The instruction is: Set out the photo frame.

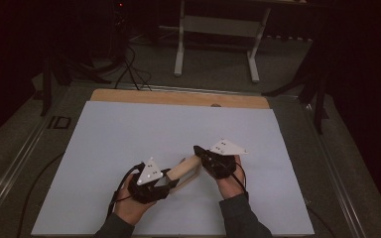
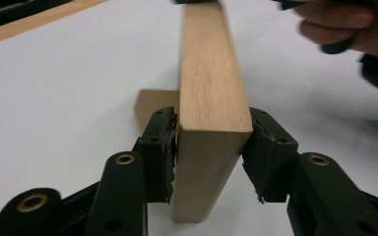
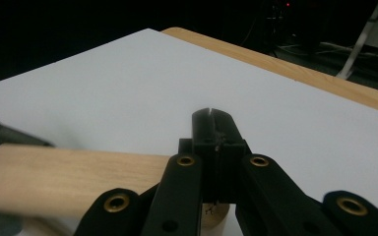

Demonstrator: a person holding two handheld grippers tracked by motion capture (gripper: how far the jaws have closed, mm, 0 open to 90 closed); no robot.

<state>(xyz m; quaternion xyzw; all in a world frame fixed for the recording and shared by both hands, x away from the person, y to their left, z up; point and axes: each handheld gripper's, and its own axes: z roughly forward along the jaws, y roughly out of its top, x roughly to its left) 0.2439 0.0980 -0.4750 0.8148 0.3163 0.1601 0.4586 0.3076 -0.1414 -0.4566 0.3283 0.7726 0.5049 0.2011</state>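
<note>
Working from the left of the frame, I have my left gripper (image 1: 171, 181) at the near end of the wooden block (image 1: 184, 167), low and centre in the high view. In the left gripper view the block (image 2: 211, 98) stands on edge between the two pads; the left pad (image 2: 160, 147) looks to be against the wood, while the right pad (image 2: 266, 152) seems just off it, so I can't tell for sure whether this claw is clamping or has let go. Further right, my right gripper (image 1: 198, 150) sits at the block's far end with its jaws clenched together, nothing between them; in the right gripper view the plank (image 3: 74, 179) lies beside and under that claw.

I judge the block is being stood or steadied on the white sheet (image 1: 129, 134), mid-job: positioned, not yet released cleanly. A second, darker wooden piece (image 2: 152, 103) lies flat just behind it. Nothing else crowds the sheet; the table's wooden edge (image 1: 178, 97) runs along the top.
</note>
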